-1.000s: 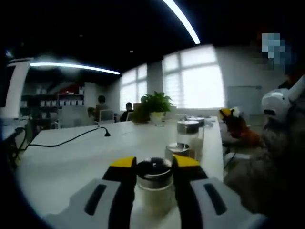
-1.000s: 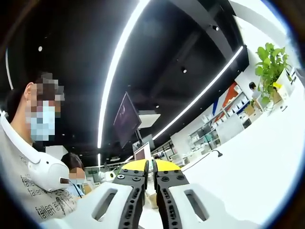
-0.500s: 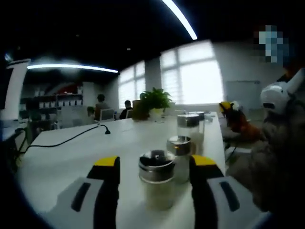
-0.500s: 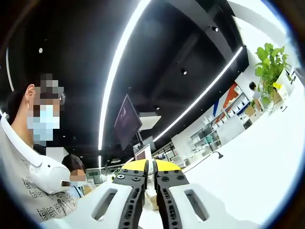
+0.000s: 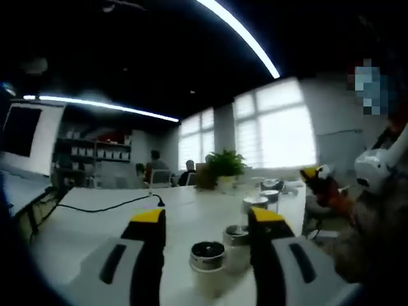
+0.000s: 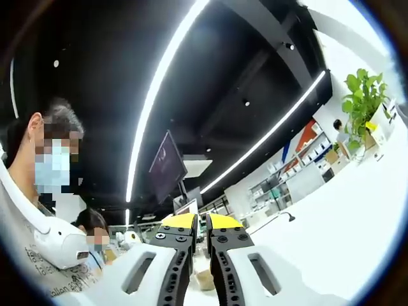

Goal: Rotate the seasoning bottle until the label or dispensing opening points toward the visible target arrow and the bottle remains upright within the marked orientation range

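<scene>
Our left claw (image 5: 207,224) stands apart around the seasoning bottle (image 5: 207,266), not touching it, upright on the white desk (image 5: 95,220). Our right claw (image 6: 201,223) is together, pointing upward.

Dim, soft and blurred in the left gripper view; bright windows (image 5: 275,131) glare beyond the claw. Ceiling light strips (image 6: 167,76) streak overhead, bent by fisheye distortion.
</scene>
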A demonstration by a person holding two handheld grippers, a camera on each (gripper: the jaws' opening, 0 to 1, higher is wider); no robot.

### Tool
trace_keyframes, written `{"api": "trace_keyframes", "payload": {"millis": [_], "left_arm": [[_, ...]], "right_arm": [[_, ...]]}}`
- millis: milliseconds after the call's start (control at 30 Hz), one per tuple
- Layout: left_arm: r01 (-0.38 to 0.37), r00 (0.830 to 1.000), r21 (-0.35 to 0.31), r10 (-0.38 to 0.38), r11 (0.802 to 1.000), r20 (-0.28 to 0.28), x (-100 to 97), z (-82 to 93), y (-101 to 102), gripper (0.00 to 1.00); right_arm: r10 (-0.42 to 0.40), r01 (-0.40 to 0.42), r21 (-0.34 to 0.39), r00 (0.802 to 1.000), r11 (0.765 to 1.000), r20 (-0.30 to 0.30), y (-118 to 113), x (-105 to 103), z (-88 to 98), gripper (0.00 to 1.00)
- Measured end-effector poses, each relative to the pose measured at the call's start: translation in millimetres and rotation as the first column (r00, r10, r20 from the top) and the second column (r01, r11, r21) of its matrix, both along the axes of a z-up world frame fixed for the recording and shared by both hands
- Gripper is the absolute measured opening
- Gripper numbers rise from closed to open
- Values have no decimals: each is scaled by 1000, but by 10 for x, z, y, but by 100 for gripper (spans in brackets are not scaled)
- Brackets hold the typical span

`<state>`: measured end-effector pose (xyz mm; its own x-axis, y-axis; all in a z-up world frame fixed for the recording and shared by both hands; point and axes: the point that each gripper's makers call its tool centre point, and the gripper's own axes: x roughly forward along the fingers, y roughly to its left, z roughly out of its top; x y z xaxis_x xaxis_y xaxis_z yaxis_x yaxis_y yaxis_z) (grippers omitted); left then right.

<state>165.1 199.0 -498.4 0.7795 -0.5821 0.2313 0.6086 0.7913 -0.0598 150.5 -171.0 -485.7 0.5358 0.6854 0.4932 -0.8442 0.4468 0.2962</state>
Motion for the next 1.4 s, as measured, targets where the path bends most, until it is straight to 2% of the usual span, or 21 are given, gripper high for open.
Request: {"api": "trace_keyframes", "payload": {"millis": [67,267,400,500,600,667,700,800,867,933,1000,1033,1067,1100,1133,1167,1200,1233,1300,1333,1400], "left_arm": [[-30,1000,-55,30,998,6,-30,116,75,52],[9,999,-67,-5,998,53,-255,367,42,49],[-56,997,63,53,996,51,-286,330,59,49],[-44,999,32,43,999,11,-281,328,91,49],[-62,998,7,62,998,-8,-271,326,109,49],[-91,995,25,92,996,-42,-258,257,154,47],[-108,991,61,112,992,-71,-250,176,179,44],[-123,990,55,126,991,-59,-253,174,209,43],[-128,990,32,129,991,-59,-265,194,244,42],[-165,985,48,167,985,-52,-258,202,299,43],[-261,963,102,267,960,-48,-230,199,447,51],[-317,946,144,323,938,-22,-230,224,539,57],[-372,927,163,375,914,12,-241,278,631,59],[-404,914,174,405,898,31,-268,317,691,57],[-409,912,174,409,896,37,-293,340,703,54],[-399,916,163,398,902,38,-347,380,698,52],[-390,921,142,388,910,46,-382,436,703,52],[-377,926,115,373,919,50,-412,486,683,53],[-384,923,78,381,920,55,-447,554,709,56],[-406,914,76,402,911,60,-450,571,747,59],[-452,892,118,447,884,68,-450,550,806,64]], "right_arm": [[-34,34,-34,999,999,-3,5,36,-11,4],[-128,126,-85,991,988,-27,-139,146,-70,4],[-186,182,-91,982,979,-36,-329,208,-45,4],[-202,198,-85,979,977,-38,-404,208,-2,4],[-183,177,-164,983,970,-21,-341,161,-9,0],[-211,207,-208,977,956,3,-337,154,8,0],[-219,217,-208,976,954,13,-339,145,34,1],[-252,250,-173,968,952,16,-414,164,102,15],[-286,282,-180,958,942,9,-478,197,90,17],[-319,315,-210,948,926,14,-532,211,70,17],[-371,366,-266,928,892,34,-610,242,46,17],[-410,404,-311,911,860,51,-661,277,20,17],[-462,457,-383,883,803,84,-730,330,-29,18],[-509,503,-463,852,729,125,-797,391,-95,21],[-540,534,-537,826,654,163,-851,444,-170,25],[-557,558,-579,805,594,204,-876,483,-212,26],[-562,574,-601,792,556,237,-887,499,-232,26],[-562,576,-604,791,551,242,-874,506,-250,26],[-586,590,-561,782,581,214,-898,519,-226,30],[-585,585,-551,786,596,201,-905,524,-231,35],[-591,580,-536,787,613,176,-935,537,-235,36]]}}
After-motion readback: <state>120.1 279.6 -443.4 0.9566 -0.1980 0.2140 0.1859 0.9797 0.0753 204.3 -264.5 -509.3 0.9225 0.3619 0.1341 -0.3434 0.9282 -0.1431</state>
